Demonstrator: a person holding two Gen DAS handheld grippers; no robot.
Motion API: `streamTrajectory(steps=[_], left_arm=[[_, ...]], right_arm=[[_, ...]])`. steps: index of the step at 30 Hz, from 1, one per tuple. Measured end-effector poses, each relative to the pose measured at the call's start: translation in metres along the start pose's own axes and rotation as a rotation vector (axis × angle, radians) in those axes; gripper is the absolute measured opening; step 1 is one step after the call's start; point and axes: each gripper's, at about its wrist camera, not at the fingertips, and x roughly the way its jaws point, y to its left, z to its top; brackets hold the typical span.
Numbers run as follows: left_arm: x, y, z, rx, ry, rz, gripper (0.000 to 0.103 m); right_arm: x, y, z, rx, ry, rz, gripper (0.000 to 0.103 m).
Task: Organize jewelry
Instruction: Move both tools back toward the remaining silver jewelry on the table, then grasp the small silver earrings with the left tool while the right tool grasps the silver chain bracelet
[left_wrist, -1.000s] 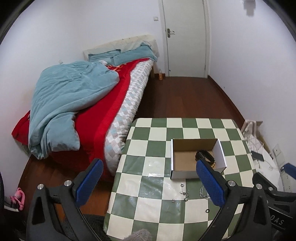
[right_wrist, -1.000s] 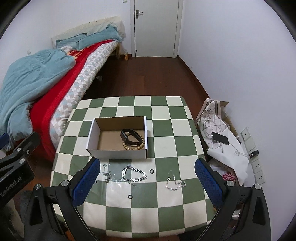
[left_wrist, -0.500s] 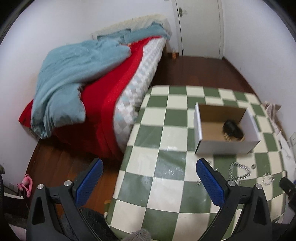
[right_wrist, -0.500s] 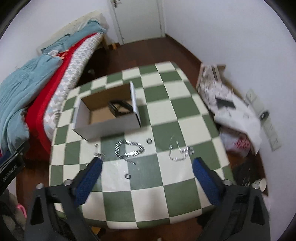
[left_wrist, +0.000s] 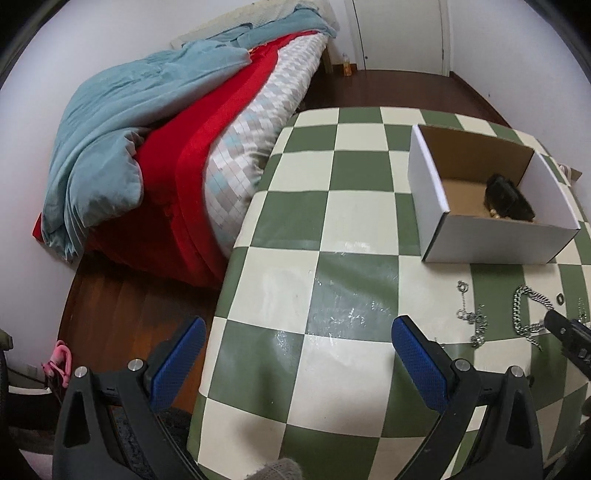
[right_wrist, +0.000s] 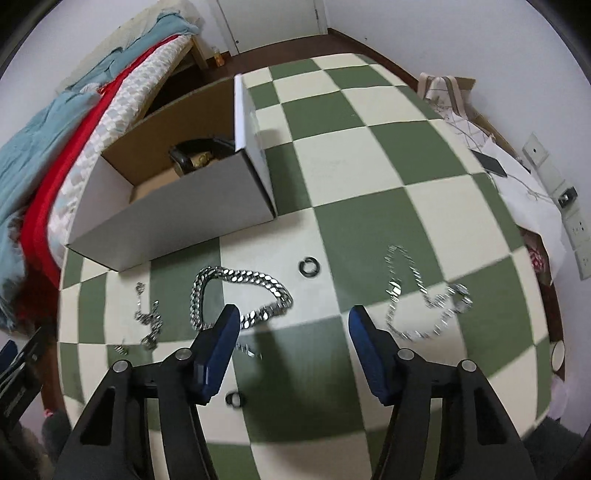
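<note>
A white cardboard box (right_wrist: 173, 218) (left_wrist: 491, 242) stands on the green-and-cream checkered table (right_wrist: 369, 158) and holds a black band (right_wrist: 201, 147) and gold beads. In front of it lie a thick silver chain (right_wrist: 236, 291), a thin chain (right_wrist: 147, 317), a finer chain (right_wrist: 424, 295) to the right and two small black rings (right_wrist: 309, 266) (right_wrist: 233, 399). My right gripper (right_wrist: 293, 325) is open, low over the table, its left finger just by the thick chain. My left gripper (left_wrist: 295, 347) is open and empty over the table's left edge.
A bed (left_wrist: 166, 129) with a blue duvet and red blanket stands close against the table's left side. Bags and papers (right_wrist: 517, 177) lie on the floor at the right by the wall. A closed door (left_wrist: 402, 33) is at the far end.
My right gripper has dropped down and forward toward the chains in front of the box. My left gripper has swung left and lower, over the table's left edge. Both stay open.
</note>
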Motion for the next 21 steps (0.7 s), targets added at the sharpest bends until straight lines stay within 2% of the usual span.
streamTrajectory(steps=[1, 2, 3, 4, 5, 8, 16, 19, 21], left_arm=[[0.001, 0.0, 0.0, 0.0, 0.005, -0.002, 0.103], [0.003, 0.0, 0.0, 0.002, 0.01, -0.003, 0.103], [0.005, -0.001, -0.001, 0.005, 0.011, -0.006, 0.103], [0.006, -0.002, -0.002, 0.008, 0.014, -0.011, 0.103], [0.008, -0.003, -0.003, 0.01, 0.017, -0.02, 0.103], [0.009, -0.008, -0.007, 0.018, 0.031, -0.07, 0.102], [0.006, -0.051, -0.021, 0.101, 0.031, -0.191, 0.102], [0.004, -0.072, -0.023, 0.144, 0.019, -0.21, 0.102], [0.004, -0.084, -0.025, 0.178, 0.01, -0.211, 0.097]], right_arm=[[0.001, 0.006, 0.0, -0.031, -0.021, -0.031, 0.054], [0.004, 0.012, -0.001, -0.065, -0.024, -0.062, 0.043], [0.004, 0.018, -0.001, -0.093, -0.039, -0.069, 0.037], [0.005, 0.021, -0.002, -0.101, -0.039, -0.031, 0.015], [0.006, 0.025, -0.003, -0.113, -0.04, -0.043, 0.011], [0.006, 0.022, -0.007, -0.107, -0.043, -0.025, 0.005], [-0.027, -0.013, -0.016, -0.029, -0.061, 0.033, 0.005], [-0.037, -0.02, -0.022, -0.019, -0.058, 0.032, 0.005], [-0.038, -0.025, -0.025, -0.012, -0.055, 0.025, 0.004]])
